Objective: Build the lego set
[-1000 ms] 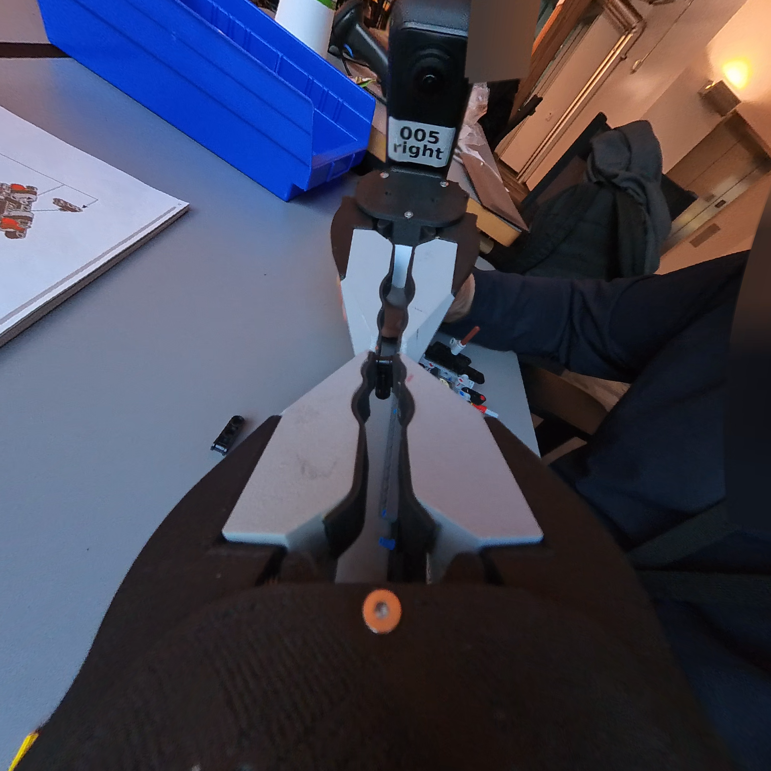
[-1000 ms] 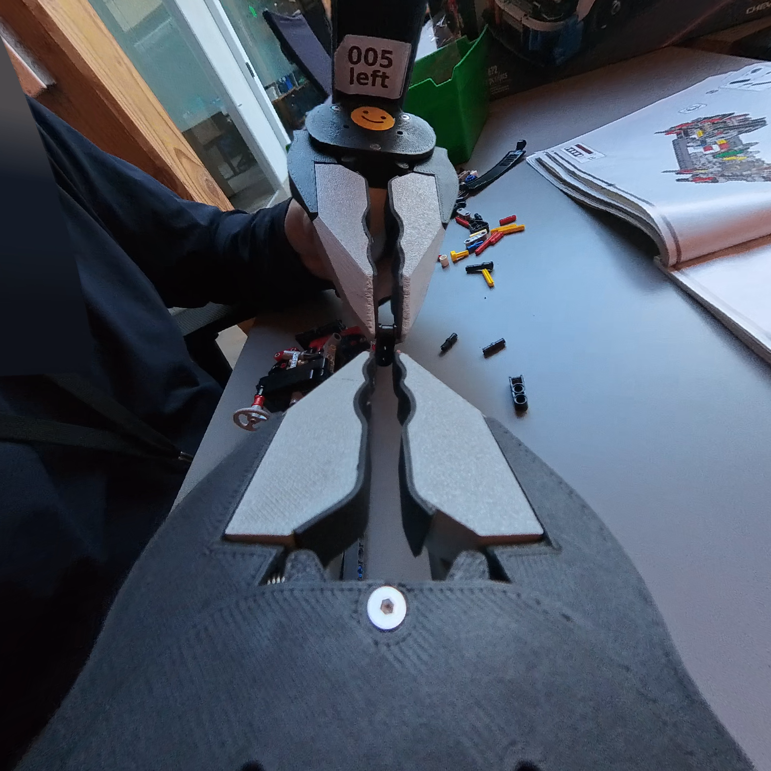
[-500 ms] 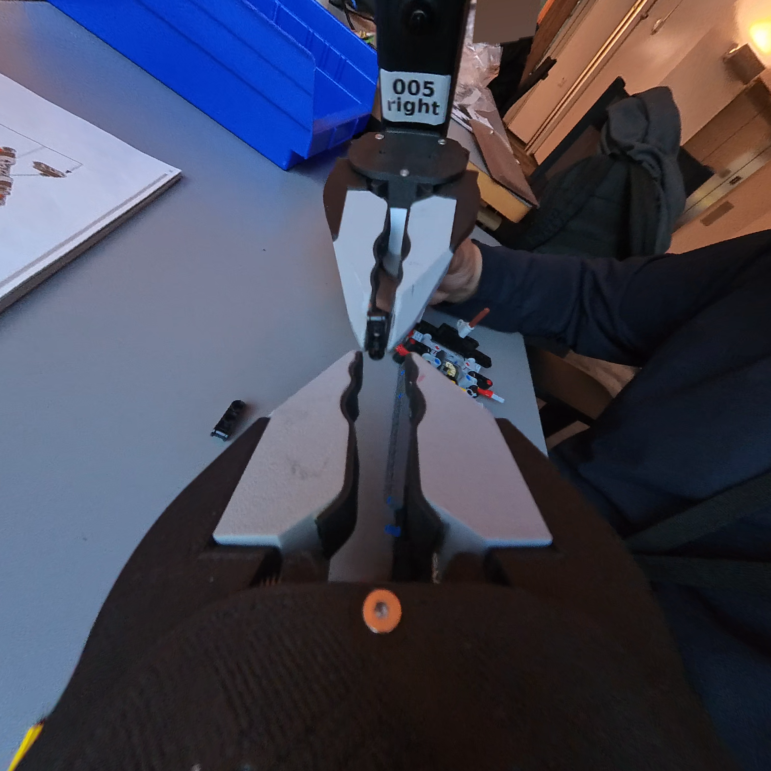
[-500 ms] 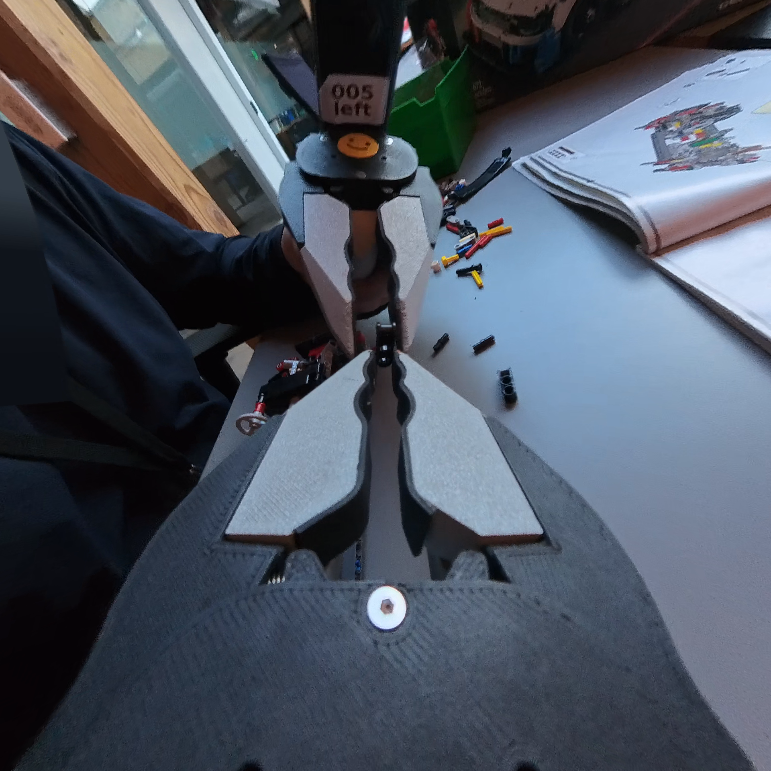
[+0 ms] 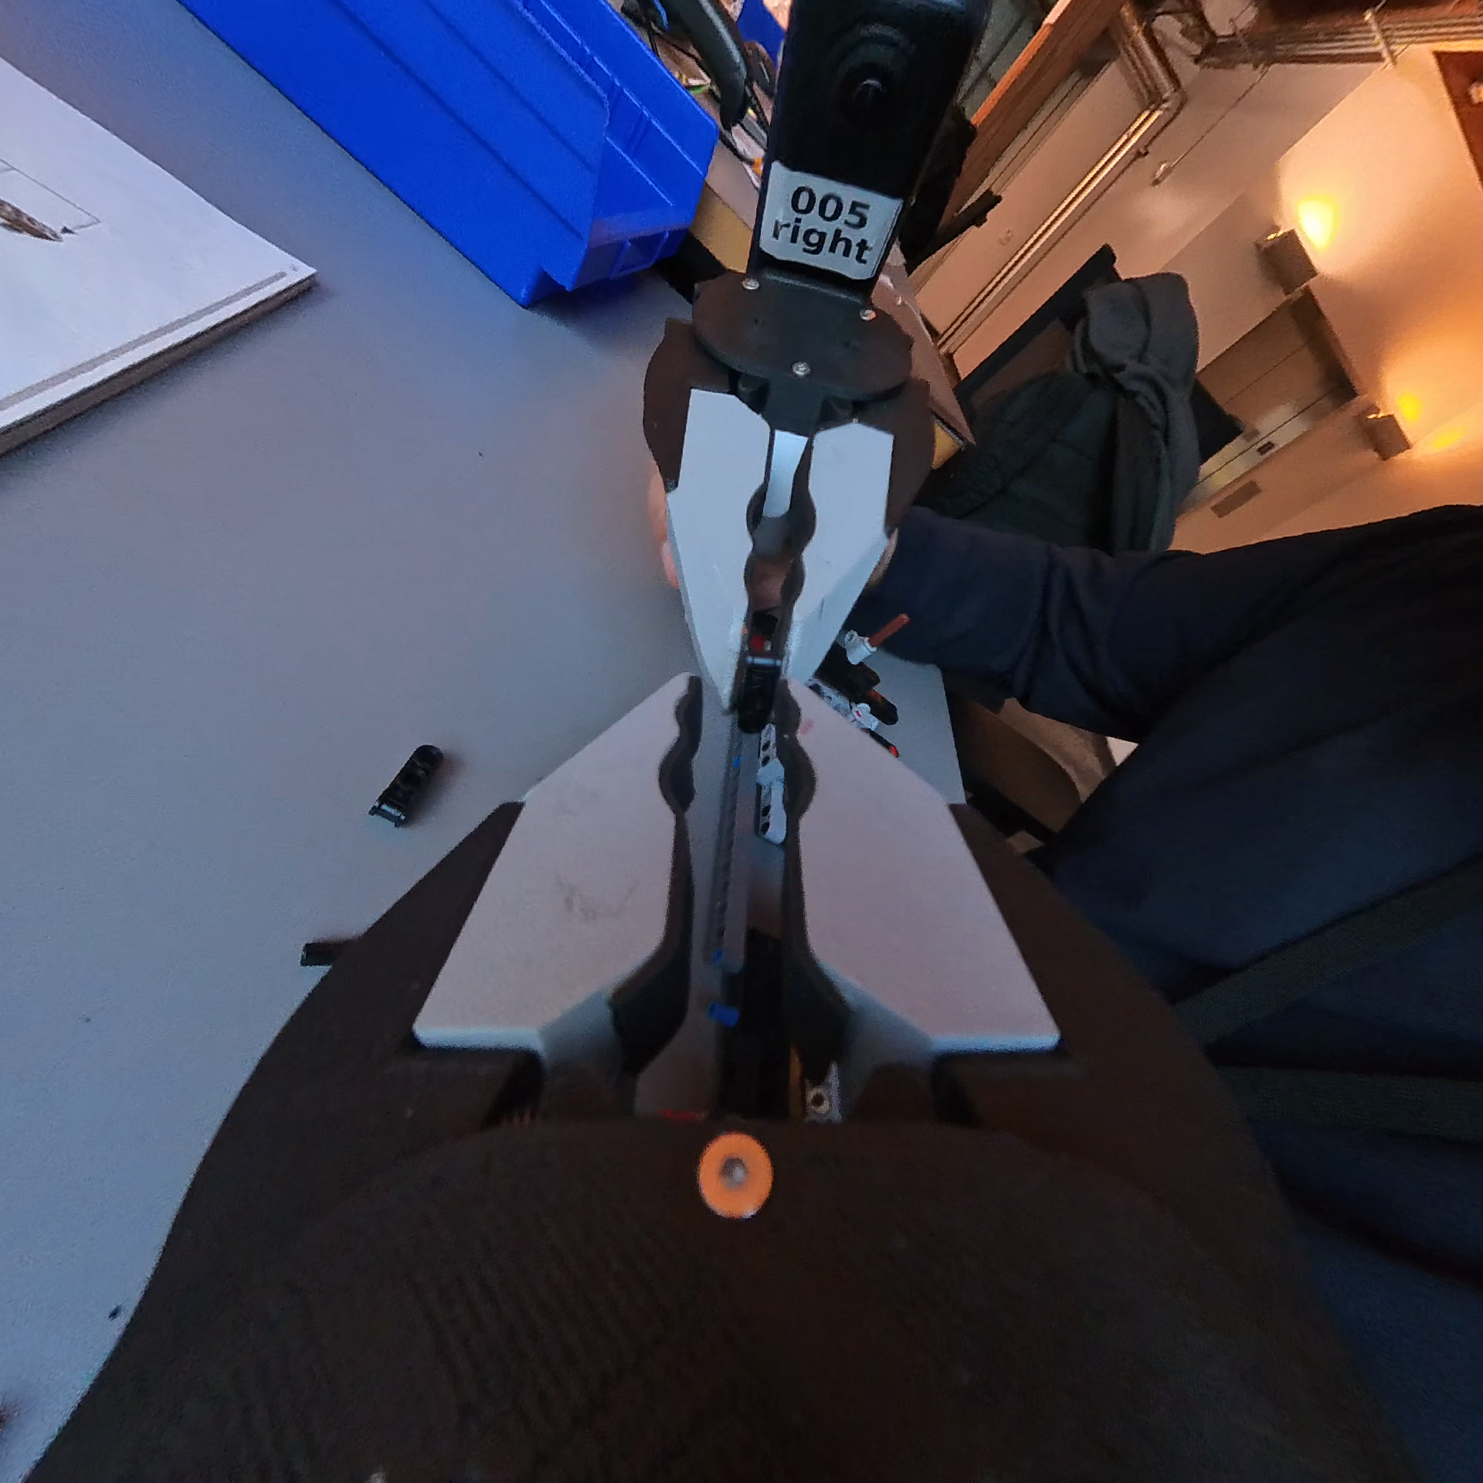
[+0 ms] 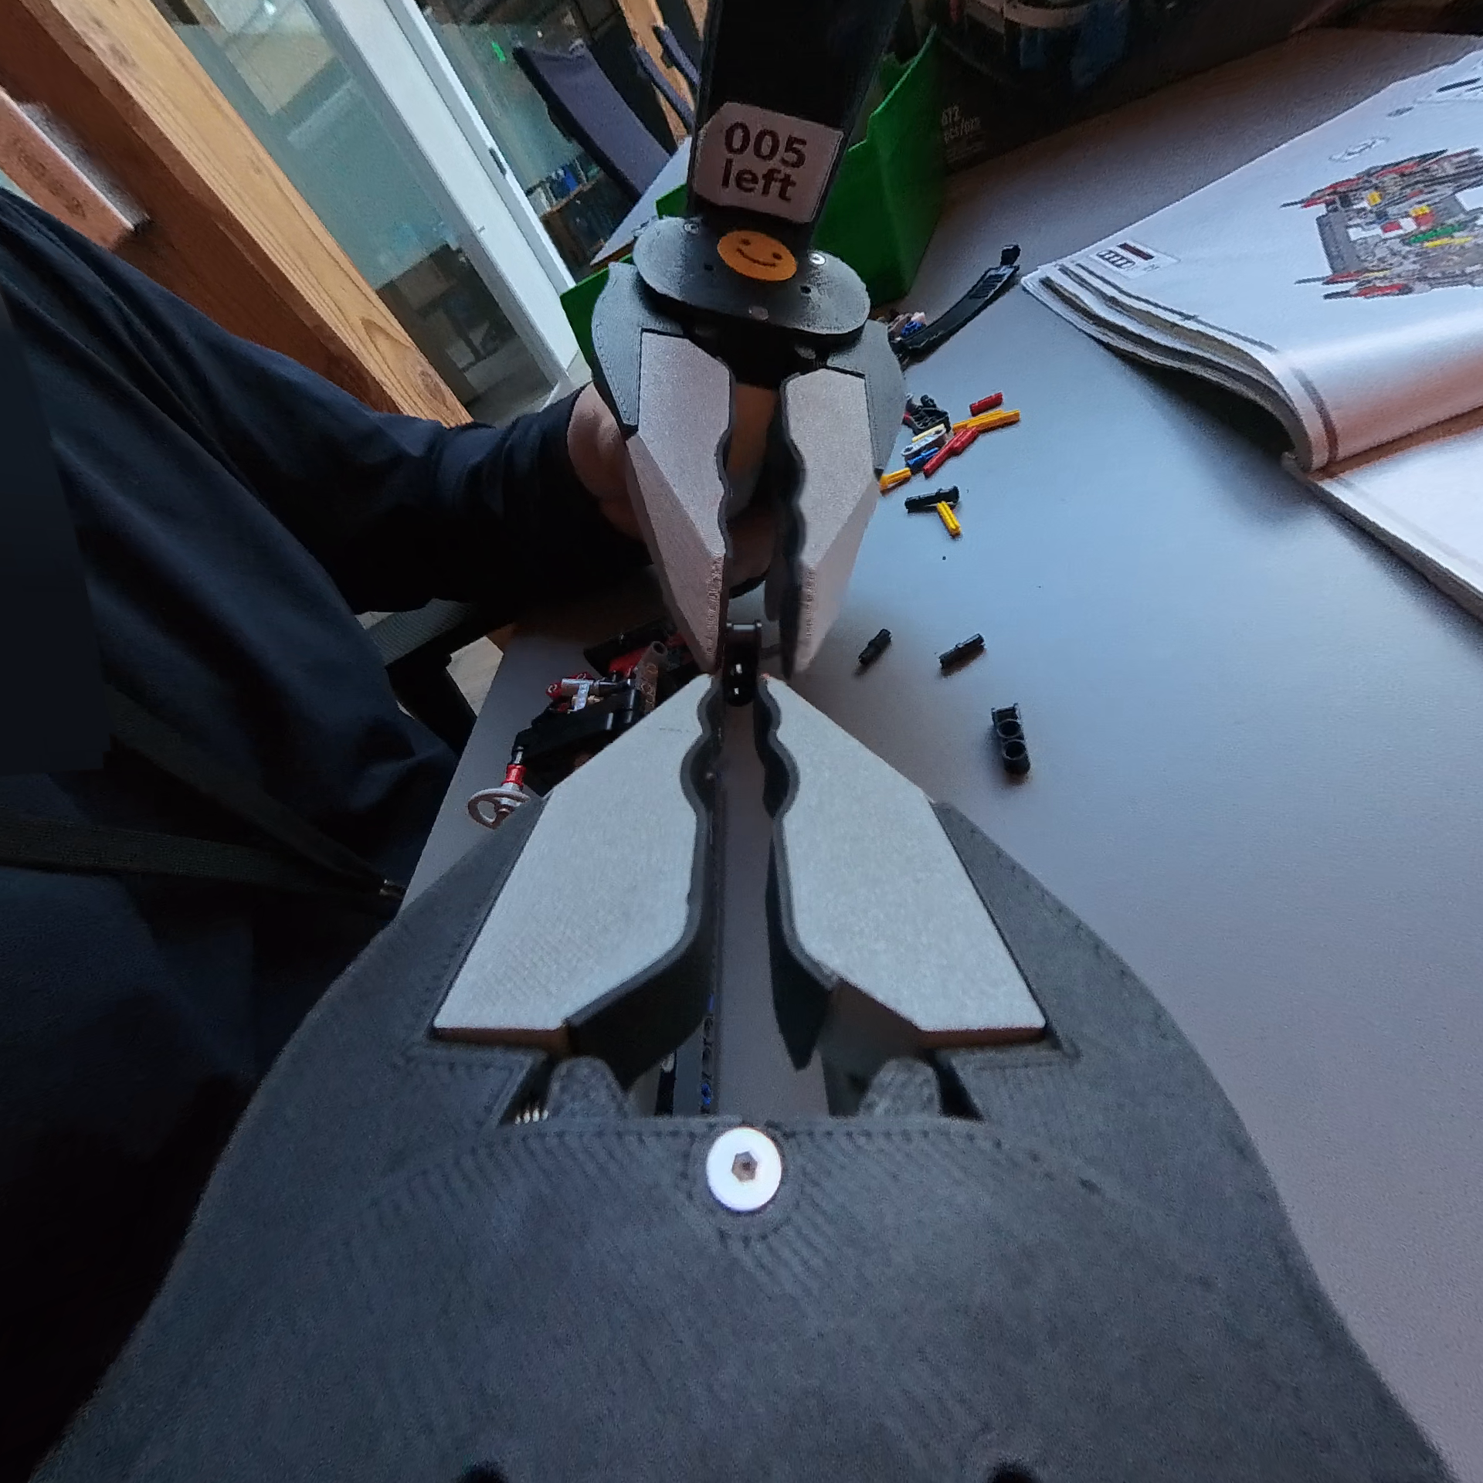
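My right gripper (image 6: pixel 737 692) is shut on a small black brick piece (image 6: pixel 738 662) and holds it above the grey table (image 6: pixel 1123 802). My left gripper (image 5: pixel 740 706) faces it tip to tip with its jaws apart. The black piece (image 5: pixel 758 690) sits between the left fingertips (image 6: pixel 702 626); one finger lies close beside it and the other stands clear. The right gripper (image 5: pixel 758 678) also shows in the left wrist view, and the left gripper (image 6: pixel 754 650) in the right wrist view.
A partly built black model (image 6: pixel 594 714) lies under the grippers at the table's edge. Loose coloured pins (image 6: pixel 947 449) and a black connector (image 6: pixel 1011 738) lie nearby. An open booklet (image 6: pixel 1284 281), a blue bin (image 5: pixel 481 120), a green bin (image 6: pixel 883 201) and a person's sleeve (image 5: pixel 1123 626) surround the spot. Left and right tips are no more than a few centimetres apart.
A second ago both grippers pinched the black piece. My left gripper opened, let go and drew back a little; now its open tips are around the piece again. The right kept its hold.
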Demonstrator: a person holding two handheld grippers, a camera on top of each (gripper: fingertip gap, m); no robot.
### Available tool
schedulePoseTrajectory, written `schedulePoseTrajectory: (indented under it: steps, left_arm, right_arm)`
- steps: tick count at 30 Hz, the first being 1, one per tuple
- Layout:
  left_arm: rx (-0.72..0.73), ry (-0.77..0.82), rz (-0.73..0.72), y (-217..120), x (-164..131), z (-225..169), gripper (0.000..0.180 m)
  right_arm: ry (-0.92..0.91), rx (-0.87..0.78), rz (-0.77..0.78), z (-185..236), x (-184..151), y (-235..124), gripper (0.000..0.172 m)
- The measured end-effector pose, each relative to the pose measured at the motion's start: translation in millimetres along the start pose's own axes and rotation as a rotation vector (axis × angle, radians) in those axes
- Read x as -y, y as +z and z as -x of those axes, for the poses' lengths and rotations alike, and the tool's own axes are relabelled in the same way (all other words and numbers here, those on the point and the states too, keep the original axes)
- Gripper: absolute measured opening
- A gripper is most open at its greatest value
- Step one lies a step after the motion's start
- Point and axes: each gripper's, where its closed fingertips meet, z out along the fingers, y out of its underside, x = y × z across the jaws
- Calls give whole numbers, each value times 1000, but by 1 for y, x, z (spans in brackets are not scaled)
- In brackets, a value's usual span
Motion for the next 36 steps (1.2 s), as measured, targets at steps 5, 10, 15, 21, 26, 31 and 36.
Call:
schedulePoseTrajectory:
  steps: [5,10,15,21,26,31,36]
  left_arm:
    - [13,30,0,0,0,-1,6]
    - [89,131,80,2,-10,6,6]
    - [118,223,128,7,-16,1,5]
    - [114,228,138,8,-17,1,5]
    - [93,209,129,8,-17,0,5]
    - [260,266,237,-12,-25,36,25]
    - [452,343,402,-60,-37,82,14]
  right_arm:
    - [12,-10,2,-3,-2,1,4]
    - [-56,-71,53,-10,-7,-3,4]
    - [-49,-19,-4,-3,3,-8,14]
    - [-87,-33,36,0,-3,-2,5]
    - [-82,-32,43,0,-4,-3,5]
    - [-94,-100,32,-11,-1,-13,5]
    - [-155,-222,109,-31,-12,-22,5]
